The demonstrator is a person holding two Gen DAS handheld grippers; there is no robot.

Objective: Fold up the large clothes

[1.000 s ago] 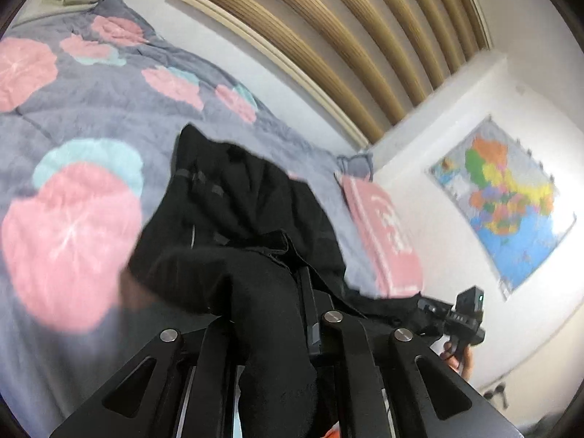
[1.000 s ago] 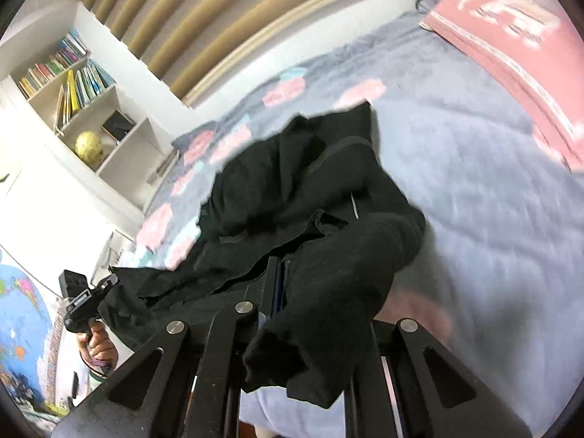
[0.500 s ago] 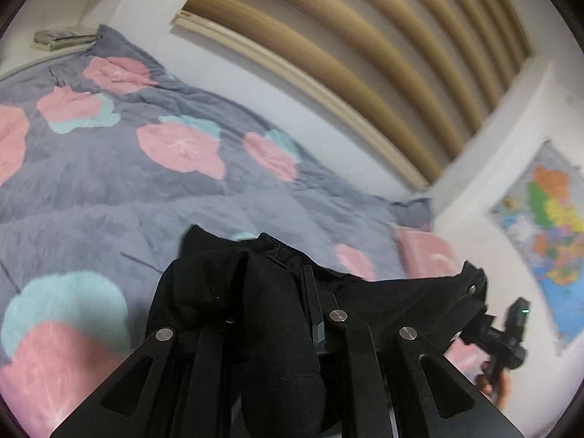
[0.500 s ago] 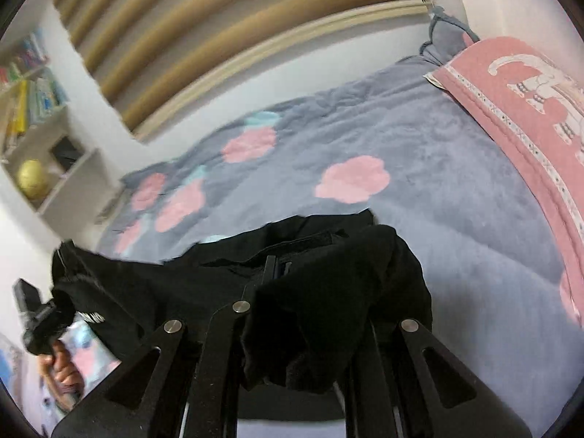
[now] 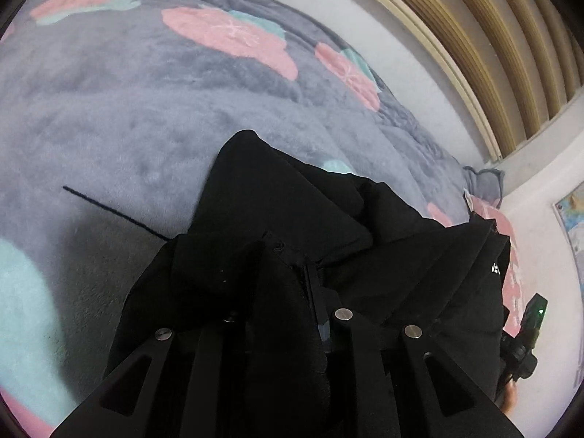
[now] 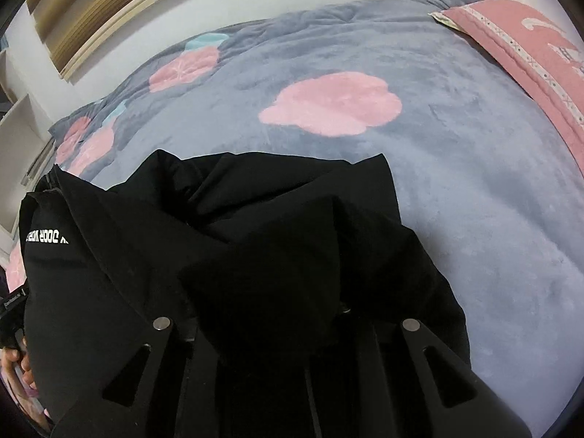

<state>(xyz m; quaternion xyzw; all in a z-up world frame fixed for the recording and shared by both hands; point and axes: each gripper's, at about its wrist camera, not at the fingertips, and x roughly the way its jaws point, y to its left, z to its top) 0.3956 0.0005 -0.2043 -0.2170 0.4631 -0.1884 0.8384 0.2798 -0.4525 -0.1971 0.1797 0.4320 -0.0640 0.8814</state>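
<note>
A black jacket (image 5: 328, 226) hangs bunched over a grey flowered blanket (image 5: 109, 116) on the bed, burying the fingertips of both grippers. The left gripper (image 5: 288, 292) has cloth between its jaws, which are opening from a narrow gap; the right gripper (image 6: 277, 292) stays hidden under fabric, jaws nearly closed on the jacket. Only the right wrist view shows white lettering (image 6: 46, 238) and a pink pillow (image 6: 529, 47); only the left shows a wall map (image 5: 573, 215).
</note>
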